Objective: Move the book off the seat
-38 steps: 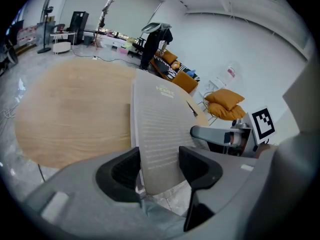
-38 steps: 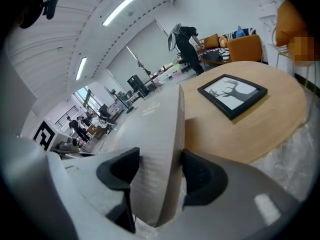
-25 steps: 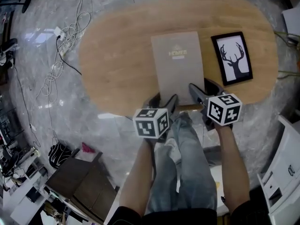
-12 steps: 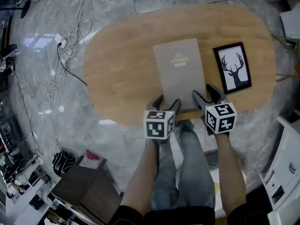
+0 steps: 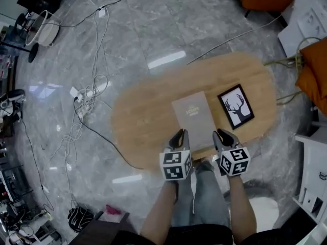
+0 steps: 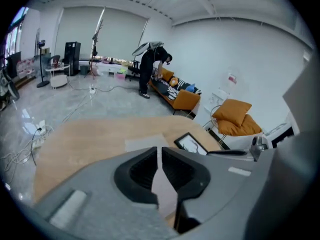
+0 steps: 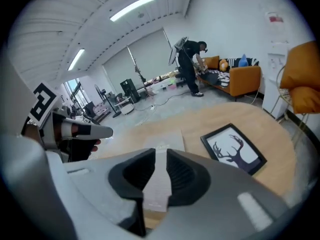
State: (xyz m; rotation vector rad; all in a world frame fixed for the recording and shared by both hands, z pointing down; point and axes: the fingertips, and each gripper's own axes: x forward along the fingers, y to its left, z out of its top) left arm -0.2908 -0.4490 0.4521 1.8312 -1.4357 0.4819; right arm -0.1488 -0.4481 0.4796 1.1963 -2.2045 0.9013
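A grey book [image 5: 194,119] lies flat on the oval wooden table [image 5: 143,121], also visible as the book [image 6: 145,143] and the book [image 7: 167,139] beyond the jaws. My left gripper [image 5: 179,137] hovers at the book's near left corner. Its jaws are closing to a thin slit with nothing between them [image 6: 159,151]. My right gripper [image 5: 223,136] is at the near right corner. Its jaws are closing too, a narrow gap still showing, and they hold nothing [image 7: 161,156].
A black-framed deer picture [image 5: 236,106] lies on the table right of the book. Cables and a power strip [image 5: 79,96] trail over the marble floor at the left. An orange sofa [image 7: 240,81] and a person stand far across the room.
Both grippers' jaws went from wide open to nearly closed. The head view has risen and pulled back, so the table looks smaller. The book has not moved.
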